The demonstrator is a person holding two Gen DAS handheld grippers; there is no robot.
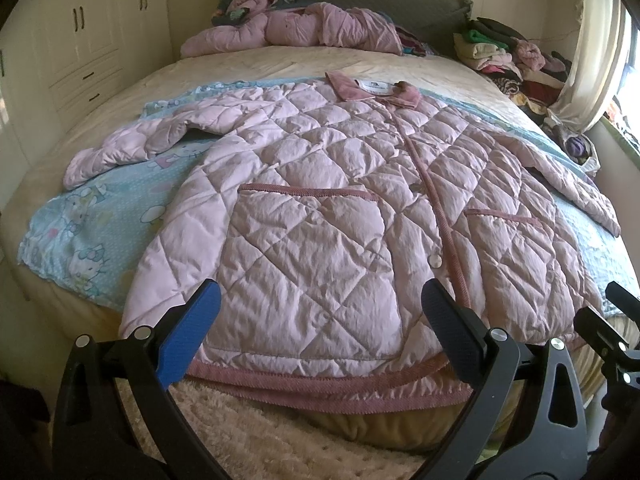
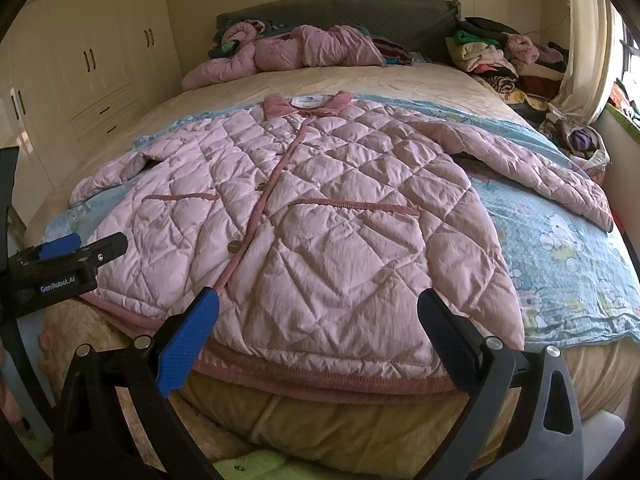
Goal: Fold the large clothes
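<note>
Pink quilted coat [image 1: 320, 208] spread flat, front up, on bed [image 1: 248, 68], ready for folding. Left gripper [image 1: 320, 320], right gripper [image 2: 318, 320] hover over hem, fingers wide apart, empty.

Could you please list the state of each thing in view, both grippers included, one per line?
Left gripper: open, holding nothing.
Right gripper: open, holding nothing.
Pink quilted coat: spread flat on the bed, front up, buttoned, sleeves out, unfolded.
Second pink garment: crumpled by the headboard.
Clothes pile: heaped, partly folded.
Wardrobe doors: shut.
</note>
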